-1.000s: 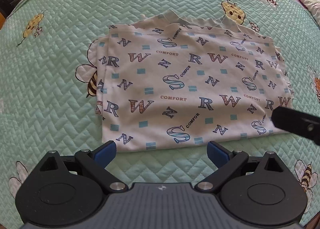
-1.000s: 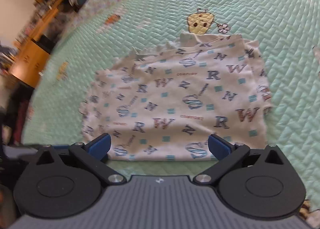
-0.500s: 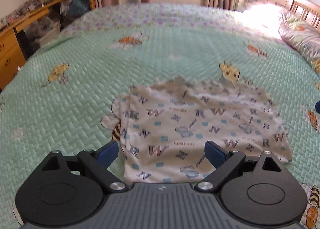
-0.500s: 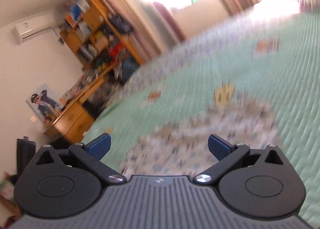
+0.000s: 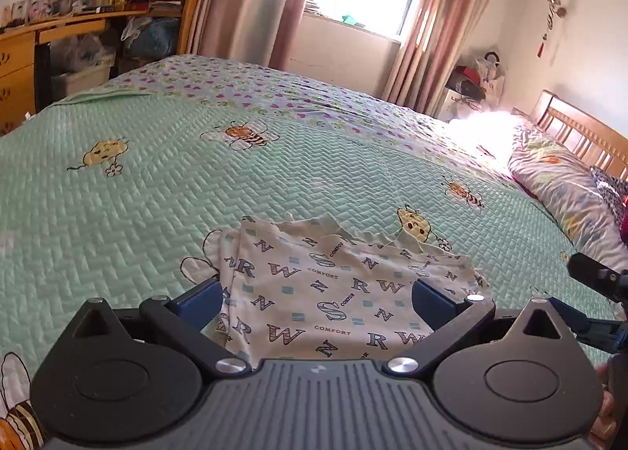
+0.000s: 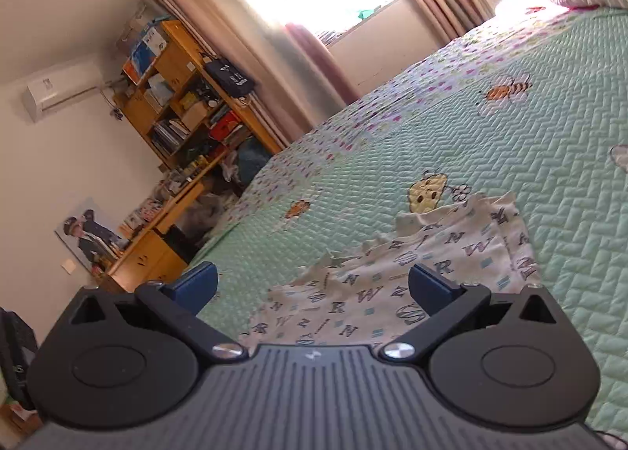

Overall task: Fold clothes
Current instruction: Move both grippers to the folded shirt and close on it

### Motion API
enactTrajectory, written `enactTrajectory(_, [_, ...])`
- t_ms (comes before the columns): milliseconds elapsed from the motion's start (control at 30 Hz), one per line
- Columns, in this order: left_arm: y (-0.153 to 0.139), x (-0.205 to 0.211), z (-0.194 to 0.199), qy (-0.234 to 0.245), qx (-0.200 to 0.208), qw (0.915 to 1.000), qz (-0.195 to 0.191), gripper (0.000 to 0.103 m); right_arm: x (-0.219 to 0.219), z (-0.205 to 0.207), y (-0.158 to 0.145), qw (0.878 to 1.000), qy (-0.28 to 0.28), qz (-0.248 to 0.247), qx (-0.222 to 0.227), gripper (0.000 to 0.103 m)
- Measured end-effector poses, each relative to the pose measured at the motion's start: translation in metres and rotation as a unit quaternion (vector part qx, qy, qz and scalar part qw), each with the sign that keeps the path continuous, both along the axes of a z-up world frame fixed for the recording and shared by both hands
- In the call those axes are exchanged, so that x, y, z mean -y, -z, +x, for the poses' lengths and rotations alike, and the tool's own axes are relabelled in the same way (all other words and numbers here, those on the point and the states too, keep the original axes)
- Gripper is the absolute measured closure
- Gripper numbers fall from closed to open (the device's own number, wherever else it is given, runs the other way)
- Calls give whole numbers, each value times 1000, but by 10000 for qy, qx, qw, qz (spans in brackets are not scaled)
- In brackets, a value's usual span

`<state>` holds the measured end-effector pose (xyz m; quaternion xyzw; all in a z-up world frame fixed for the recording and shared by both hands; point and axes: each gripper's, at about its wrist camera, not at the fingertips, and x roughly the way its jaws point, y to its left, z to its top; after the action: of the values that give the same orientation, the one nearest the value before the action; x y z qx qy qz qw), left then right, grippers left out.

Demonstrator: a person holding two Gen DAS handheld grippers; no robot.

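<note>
Left wrist view: the view has tilted up from bedspread to room since a second ago. One left gripper [image 5: 316, 299], jaws opening, nothing clamped. One folded garment [image 5: 333, 304] lies on the bedspread [image 5: 117, 222] at 6 o'clock.

Right wrist view: likewise raised. One right gripper [image 6: 312, 287], jaws spread, empty; garment at 5 o'clock.

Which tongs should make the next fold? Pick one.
Left, probably. The left tongs face the folded garment squarely, jaws opening, nothing between them. The right tongs, also open, view it tilted and off-centre.
</note>
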<state>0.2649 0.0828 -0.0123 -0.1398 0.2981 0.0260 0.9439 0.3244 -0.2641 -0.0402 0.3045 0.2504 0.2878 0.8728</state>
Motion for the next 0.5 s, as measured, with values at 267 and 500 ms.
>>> enactTrajectory(267, [2,10,-22,-109,104,9955,936,1,-14,-31,-25,9902,171,-791,1138,0])
enactTrajectory(500, [19,-16,-12,-304,-516,9973,431,1,-14,-6,-6,9866,104,-1625,125,0])
